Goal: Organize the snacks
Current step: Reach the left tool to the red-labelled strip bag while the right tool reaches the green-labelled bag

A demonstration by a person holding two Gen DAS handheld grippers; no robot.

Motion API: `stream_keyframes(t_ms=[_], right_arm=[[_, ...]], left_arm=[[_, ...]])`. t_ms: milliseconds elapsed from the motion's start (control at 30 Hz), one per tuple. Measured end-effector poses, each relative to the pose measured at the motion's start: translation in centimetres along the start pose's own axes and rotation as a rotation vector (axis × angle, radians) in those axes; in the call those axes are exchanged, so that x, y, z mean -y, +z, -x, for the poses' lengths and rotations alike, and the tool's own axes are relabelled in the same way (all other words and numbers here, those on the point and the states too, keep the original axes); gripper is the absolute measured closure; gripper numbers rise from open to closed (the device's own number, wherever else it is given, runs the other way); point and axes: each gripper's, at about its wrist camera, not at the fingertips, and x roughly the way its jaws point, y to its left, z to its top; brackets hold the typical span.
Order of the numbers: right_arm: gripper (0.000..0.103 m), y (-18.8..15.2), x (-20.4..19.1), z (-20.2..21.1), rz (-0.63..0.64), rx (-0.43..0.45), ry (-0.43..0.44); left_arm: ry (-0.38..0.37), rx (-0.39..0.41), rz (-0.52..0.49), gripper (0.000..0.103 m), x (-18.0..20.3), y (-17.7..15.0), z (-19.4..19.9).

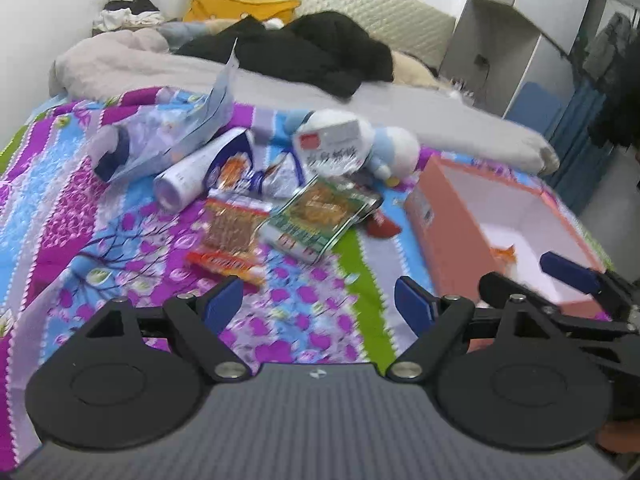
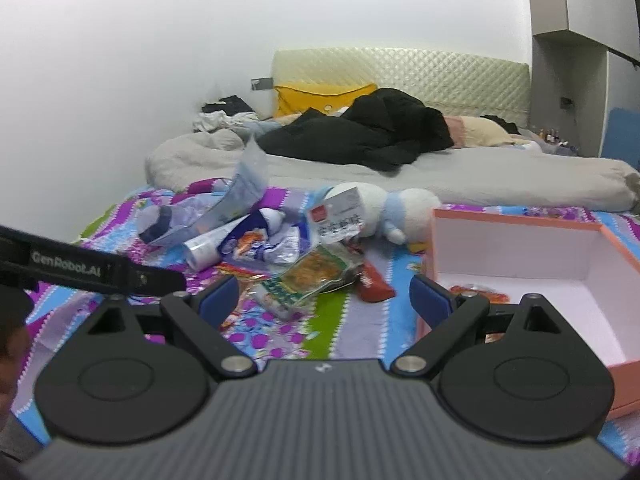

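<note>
Snack packets lie heaped on a patterned quilt: an orange-red packet (image 1: 232,236), a green packet (image 1: 320,216) (image 2: 312,276), a small red one (image 1: 380,224) (image 2: 374,282), a blue-white pack (image 1: 240,168) and a white bag with a red label (image 1: 332,144) (image 2: 340,216). To their right stands an open pink box (image 1: 432,208) (image 2: 516,248) with an orange packet (image 1: 506,254) (image 2: 480,294) inside. My left gripper (image 1: 318,302) hangs open and empty just short of the heap. My right gripper (image 2: 325,300) (image 1: 532,276) is open and empty too, at the box's near corner.
A white and blue plush toy (image 1: 392,148) (image 2: 384,208) lies behind the heap. Farther back are a grey duvet (image 1: 280,76), black clothes (image 1: 312,48) and a yellow pillow (image 1: 240,4). The left gripper's black side (image 2: 88,268) crosses the right wrist view. A wardrobe (image 1: 520,20) stands at right.
</note>
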Motion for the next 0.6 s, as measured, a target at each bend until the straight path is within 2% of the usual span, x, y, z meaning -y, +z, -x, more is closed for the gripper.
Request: stream_keyframes(t_ms=[267, 600], right_arm=[[0.009, -2.5, -2.3, -0.3, 0.007, -0.022, 0.032], [0.010, -3.5, -2.5, -5.2, -0.026, -0.088, 0.034]], left_arm=[[0.020, 0.005, 0.064, 0.017, -3.6, -1.3, -0.7], [0.066, -0.027, 0.112, 0.017, -7.7, -0.8, -6.1]])
